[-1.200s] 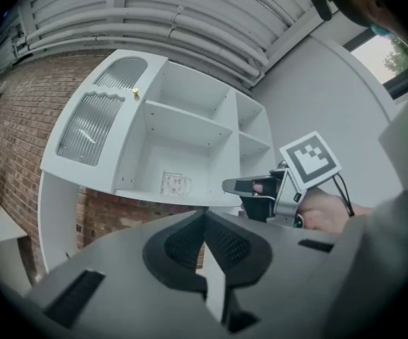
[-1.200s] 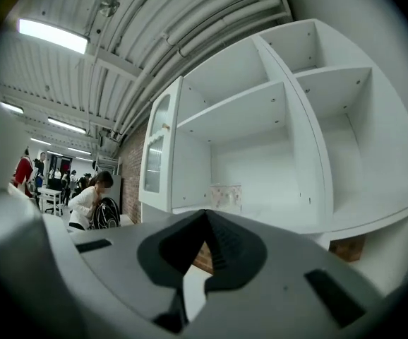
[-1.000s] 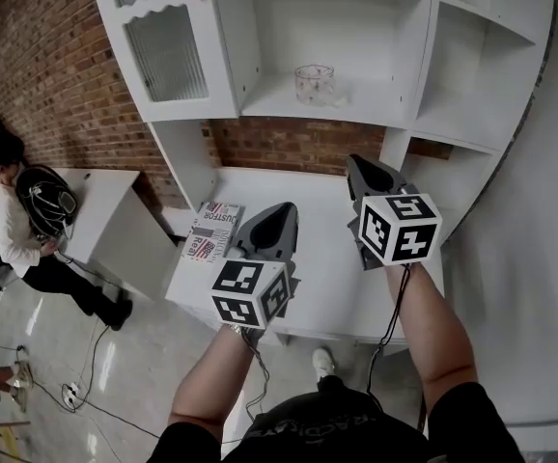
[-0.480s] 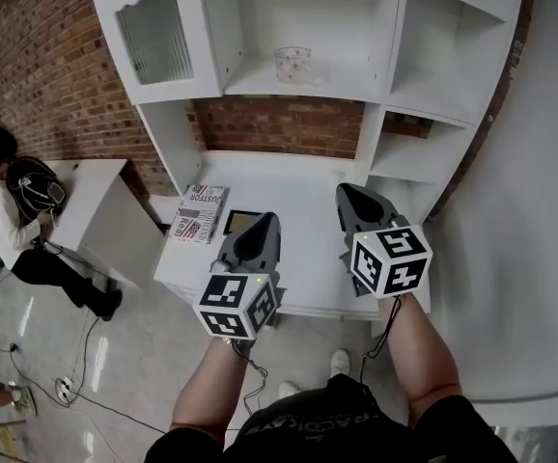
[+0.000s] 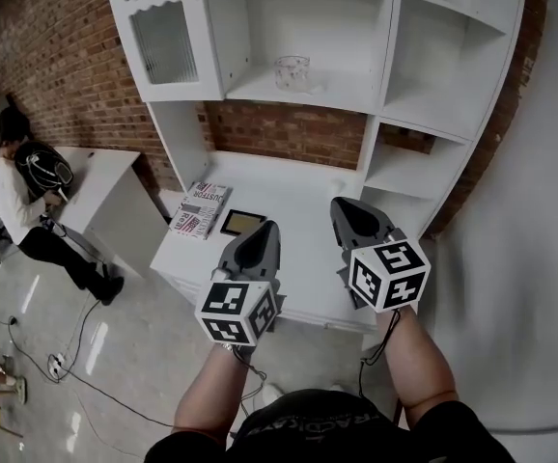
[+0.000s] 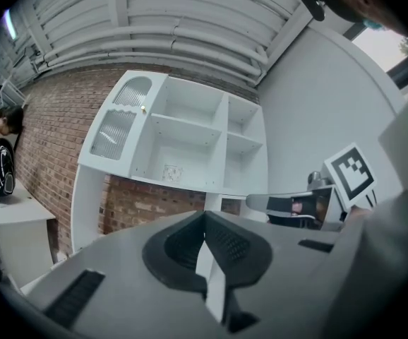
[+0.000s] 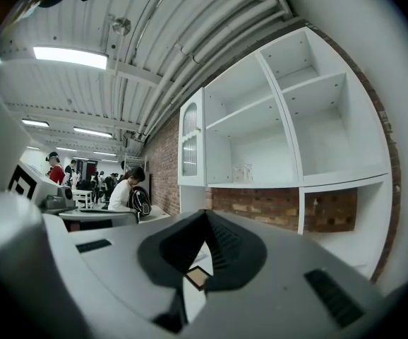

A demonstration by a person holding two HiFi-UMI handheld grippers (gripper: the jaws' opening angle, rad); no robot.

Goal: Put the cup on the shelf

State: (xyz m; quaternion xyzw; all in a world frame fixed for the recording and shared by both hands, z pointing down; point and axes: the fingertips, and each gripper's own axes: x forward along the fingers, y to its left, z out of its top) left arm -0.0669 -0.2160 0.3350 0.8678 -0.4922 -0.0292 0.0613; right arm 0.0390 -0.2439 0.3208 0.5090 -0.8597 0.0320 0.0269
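A clear glass cup (image 5: 292, 71) with a faint pattern stands on the middle shelf of the white cabinet (image 5: 376, 95), apart from both grippers. It also shows small in the left gripper view as the cup (image 6: 172, 173) and in the right gripper view as the cup (image 7: 243, 171). My left gripper (image 5: 265, 231) hovers over the front of the white counter (image 5: 298, 196), shut and empty. My right gripper (image 5: 342, 206) is beside it on the right, also shut with nothing in it. In their own views the left gripper (image 6: 205, 217) and the right gripper (image 7: 205, 214) both point towards the cabinet.
A magazine (image 5: 200, 210) and a small framed tablet (image 5: 242, 222) lie on the counter's left part. The cabinet has a ribbed glass door (image 5: 163, 37) at upper left. A seated person (image 5: 18, 201) and a white side table (image 5: 105, 177) are at the left; cables (image 5: 86, 374) run over the floor.
The view has drawn back from the cabinet. Both grippers sit lower and farther from the shelf, still shut. The cup has not moved.
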